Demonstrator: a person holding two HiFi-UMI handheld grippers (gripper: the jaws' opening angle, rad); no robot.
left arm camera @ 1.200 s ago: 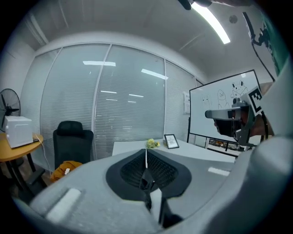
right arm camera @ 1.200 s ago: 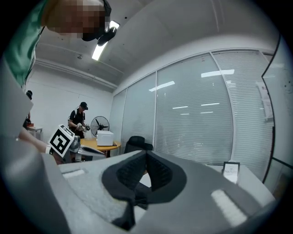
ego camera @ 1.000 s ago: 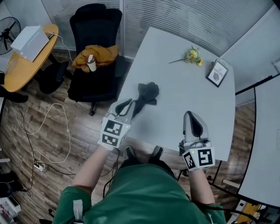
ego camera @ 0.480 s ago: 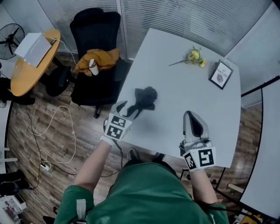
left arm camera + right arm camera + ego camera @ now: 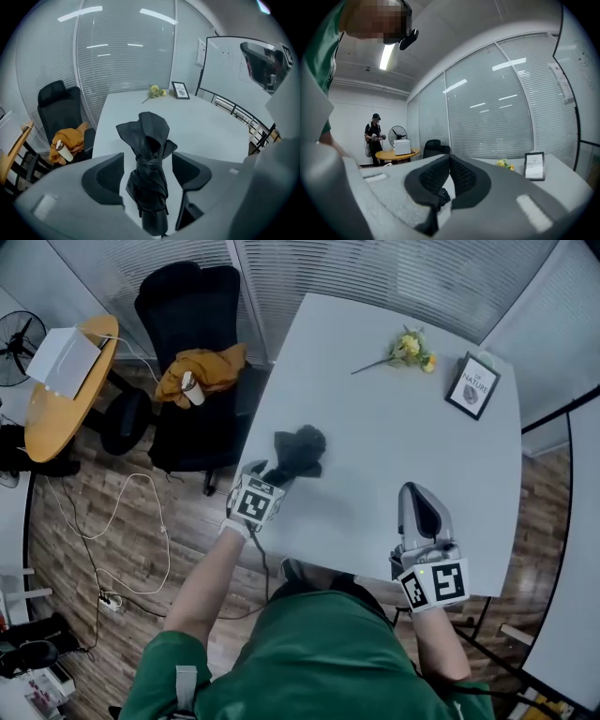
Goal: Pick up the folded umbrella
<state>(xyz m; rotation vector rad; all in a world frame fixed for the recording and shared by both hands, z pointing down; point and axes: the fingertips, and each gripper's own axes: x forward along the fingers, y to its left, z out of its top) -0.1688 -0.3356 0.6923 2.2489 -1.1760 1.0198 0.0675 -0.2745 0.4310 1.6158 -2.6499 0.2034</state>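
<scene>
2 left gripper (image 5: 148, 164) fingers, just opened wide, straddle folded umbrella (image 5: 298, 450) on tabletop (image 5: 394, 437), not pressing; next: squeeze shut. Right gripper (image 5: 449, 161) fingers together.

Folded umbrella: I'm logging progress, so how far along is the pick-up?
Approach looks done: the left gripper, whose jaws have just been opening, straddles the folded black fabric umbrella without pressing. In hand: lining up the grasp. Left: close on it and lift it off the white table, where it lies.

Yellow flowers (image 5: 410, 348) & framed pic (image 5: 472, 387) on table (image 5: 403, 456); orange cloth (image 5: 204, 369) on chair (image 5: 187, 306).
</scene>
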